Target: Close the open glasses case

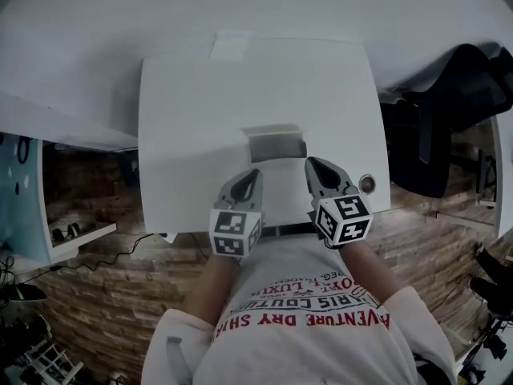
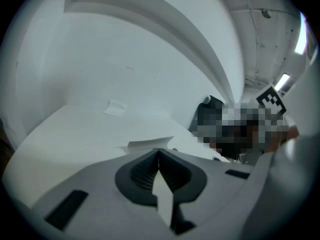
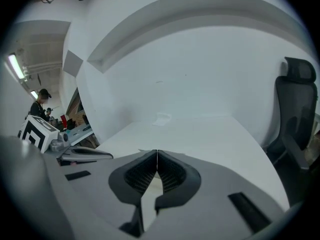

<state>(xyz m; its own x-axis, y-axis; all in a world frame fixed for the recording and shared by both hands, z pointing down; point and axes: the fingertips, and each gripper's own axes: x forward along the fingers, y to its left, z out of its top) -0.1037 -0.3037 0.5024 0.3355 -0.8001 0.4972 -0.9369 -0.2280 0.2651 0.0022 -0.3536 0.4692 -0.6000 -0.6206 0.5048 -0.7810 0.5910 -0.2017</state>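
White surface (image 1: 184, 119) carries the open glasses case (image 1: 276, 144) near its middle, grey interior showing. The left hand-held gripper (image 1: 253, 175) and right hand-held gripper (image 1: 313, 165) sit just short of the case, each with jaws pressed together on nothing. Recommended: steady the base with one closed tip and fold the lid down evenly with the other. Only the head view shows the case's hollow; the left gripper view shows merely a pale edge beyond its jaws.
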